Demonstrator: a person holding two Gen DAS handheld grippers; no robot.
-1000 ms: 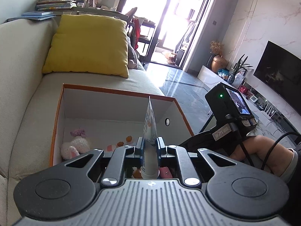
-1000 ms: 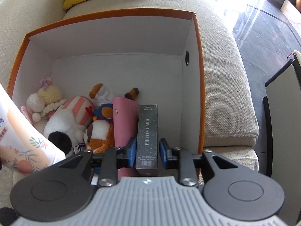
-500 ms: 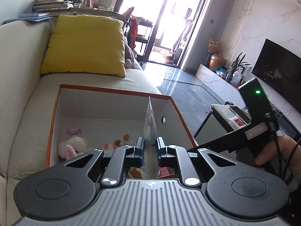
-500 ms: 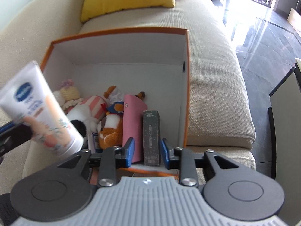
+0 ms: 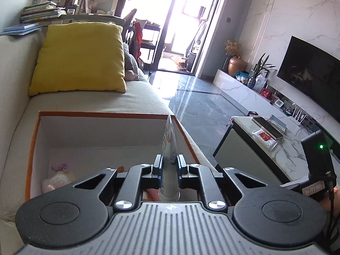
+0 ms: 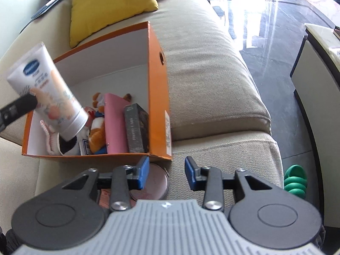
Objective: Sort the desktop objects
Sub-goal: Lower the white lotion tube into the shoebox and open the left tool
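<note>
Two grippers: the left gripper [image 5: 169, 169] is clamped on a white squeeze tube of lotion [image 6: 47, 91] (cap end down) held above the orange cardboard box with white inside [image 6: 158, 97] on the beige sofa [image 6: 212, 68]; the right gripper [image 6: 166, 175] is wide apart, holding nothing, beside the box's near corner

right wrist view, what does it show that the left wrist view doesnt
Only the right wrist view shows the dark photo card box, pink case and round compact by the open right gripper. Only the left wrist view shows the TV and marble table. Both show the orange box, yellow cushion and the lotion tube, which the left gripper holds.
</note>
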